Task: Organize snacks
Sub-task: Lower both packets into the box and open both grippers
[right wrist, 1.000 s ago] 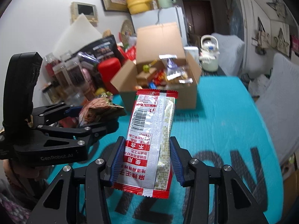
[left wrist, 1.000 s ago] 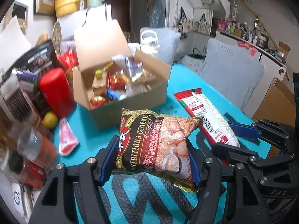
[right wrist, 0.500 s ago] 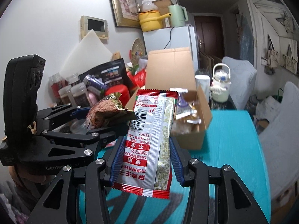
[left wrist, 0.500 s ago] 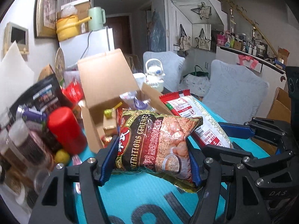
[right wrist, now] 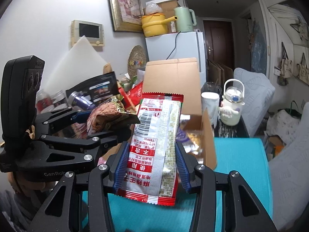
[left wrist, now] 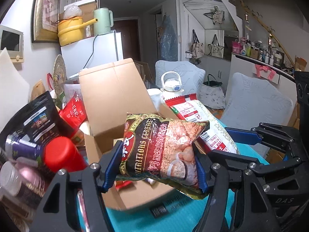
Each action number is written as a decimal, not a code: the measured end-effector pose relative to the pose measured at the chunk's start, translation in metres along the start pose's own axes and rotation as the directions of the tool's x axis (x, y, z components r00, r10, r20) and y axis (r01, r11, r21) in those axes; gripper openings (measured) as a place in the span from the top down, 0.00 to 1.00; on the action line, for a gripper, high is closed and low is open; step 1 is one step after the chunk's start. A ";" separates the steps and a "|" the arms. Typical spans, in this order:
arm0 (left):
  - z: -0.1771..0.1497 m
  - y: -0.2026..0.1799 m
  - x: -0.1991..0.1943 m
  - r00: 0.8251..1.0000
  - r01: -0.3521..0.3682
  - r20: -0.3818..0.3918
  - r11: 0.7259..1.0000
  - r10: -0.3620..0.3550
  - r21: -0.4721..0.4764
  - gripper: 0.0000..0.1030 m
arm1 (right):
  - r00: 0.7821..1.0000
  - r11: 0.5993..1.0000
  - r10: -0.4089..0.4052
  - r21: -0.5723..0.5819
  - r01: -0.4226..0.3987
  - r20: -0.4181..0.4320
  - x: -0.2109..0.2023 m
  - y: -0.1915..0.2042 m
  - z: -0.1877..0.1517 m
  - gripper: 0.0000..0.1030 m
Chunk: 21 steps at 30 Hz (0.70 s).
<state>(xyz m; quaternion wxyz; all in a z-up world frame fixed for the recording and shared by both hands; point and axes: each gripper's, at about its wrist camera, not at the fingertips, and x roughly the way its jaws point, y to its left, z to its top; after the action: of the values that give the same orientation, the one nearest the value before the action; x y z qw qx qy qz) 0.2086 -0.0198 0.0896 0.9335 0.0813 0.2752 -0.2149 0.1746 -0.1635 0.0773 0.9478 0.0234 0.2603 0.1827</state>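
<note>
My left gripper is shut on a brown cereal bag and holds it over the near edge of the open cardboard box. My right gripper is shut on a long red and white snack packet, held upright in front of the same box. In the left wrist view the packet sits just right of the cereal bag. In the right wrist view the cereal bag and left gripper are to the left. The box contents are mostly hidden.
A red canister, jars and dark pouches crowd the table left of the box. A white kettle and a cup stand behind it on the right. The teal tablecloth stretches right, chairs beyond.
Both grippers have moved forward and up toward the box with their snacks; the box now looms close under the cereal bag and behind the packet.
</note>
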 end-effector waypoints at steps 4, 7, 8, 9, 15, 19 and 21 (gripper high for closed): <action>0.008 0.009 0.025 1.000 -0.016 -0.009 1.000 0.016 -0.011 0.37 | 1.000 1.000 -0.001 -0.001 0.001 -0.003 0.023 -0.014 0.008 0.55; 0.009 0.016 0.045 0.999 -0.026 -0.022 0.999 0.025 -0.029 0.37 | 1.000 1.000 0.007 0.000 -0.007 -0.008 0.040 -0.022 0.011 0.55; 0.008 0.019 0.054 0.999 -0.033 -0.032 0.999 0.032 -0.039 0.37 | 1.000 1.000 0.010 0.002 -0.010 -0.010 0.046 -0.024 0.011 0.55; 0.007 0.022 0.061 0.999 -0.040 -0.039 0.998 0.038 -0.046 0.37 | 1.000 1.000 0.015 0.002 -0.015 -0.010 0.052 -0.026 0.011 0.55; -0.010 0.034 0.100 0.991 -0.073 -0.114 0.995 0.065 -0.068 0.37 | 0.999 0.999 0.038 0.001 -0.038 -0.038 0.085 -0.035 0.001 0.57; -0.023 0.036 0.123 0.978 -0.089 -0.193 0.994 0.076 -0.060 0.37 | 0.995 1.000 0.025 0.012 -0.024 -0.098 0.109 -0.039 -0.010 0.85; -0.029 0.035 0.129 0.970 -0.101 -0.224 0.994 0.089 -0.043 0.37 | 0.989 0.999 0.038 0.000 -0.039 -0.145 0.122 -0.039 -0.019 0.85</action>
<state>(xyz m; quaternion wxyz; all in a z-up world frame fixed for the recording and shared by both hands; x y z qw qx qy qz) 0.3079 -0.0266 -0.0044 0.9080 0.0926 0.3792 -0.1521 0.2752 -0.1568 -0.0034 0.9228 0.0137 0.3276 0.2024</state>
